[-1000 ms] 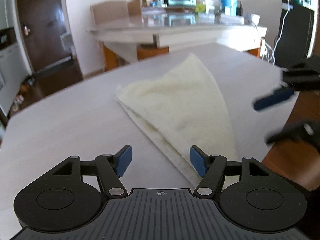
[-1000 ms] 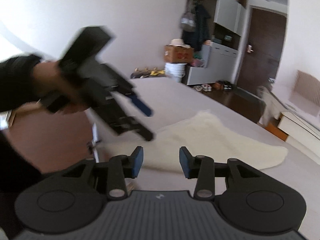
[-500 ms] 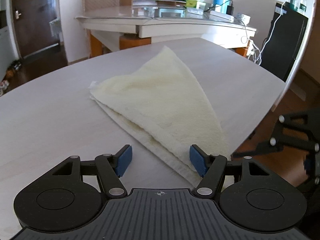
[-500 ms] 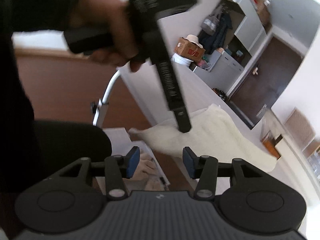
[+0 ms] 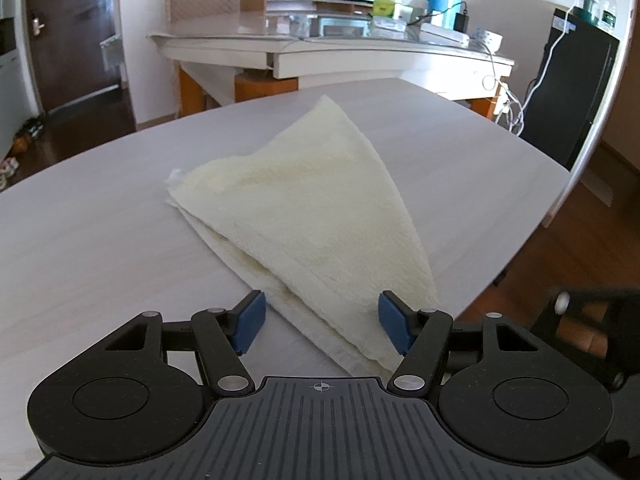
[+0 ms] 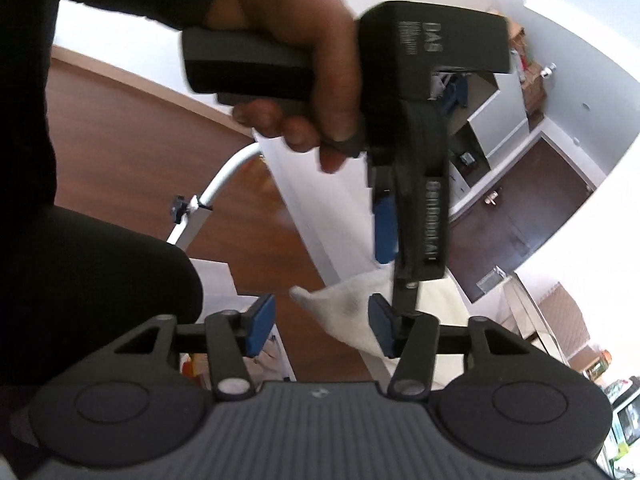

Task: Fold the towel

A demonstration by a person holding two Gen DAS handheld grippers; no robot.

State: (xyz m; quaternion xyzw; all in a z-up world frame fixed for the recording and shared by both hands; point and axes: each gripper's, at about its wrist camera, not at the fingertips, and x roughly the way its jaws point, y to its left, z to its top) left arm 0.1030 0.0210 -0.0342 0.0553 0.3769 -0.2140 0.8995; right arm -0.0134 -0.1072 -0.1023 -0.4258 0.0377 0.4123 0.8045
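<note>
Towel (image 5: pixel 304 216) folded, on table (image 5: pixel 80 240)

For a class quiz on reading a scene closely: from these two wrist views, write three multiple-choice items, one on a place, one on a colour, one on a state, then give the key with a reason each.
1. Where does the towel lie?
A. on the grey table
B. on the floor
C. on a chair

2. What colour are the left gripper pads?
A. red
B. blue
C. green

3. How do the left gripper's jaws stand?
A. shut on the towel
B. shut on nothing
C. open

Key: 1 A, the towel lies flat on the tabletop; 2 B, both pads show blue; 3 C, a wide gap separates the pads above the towel's near corner.
</note>
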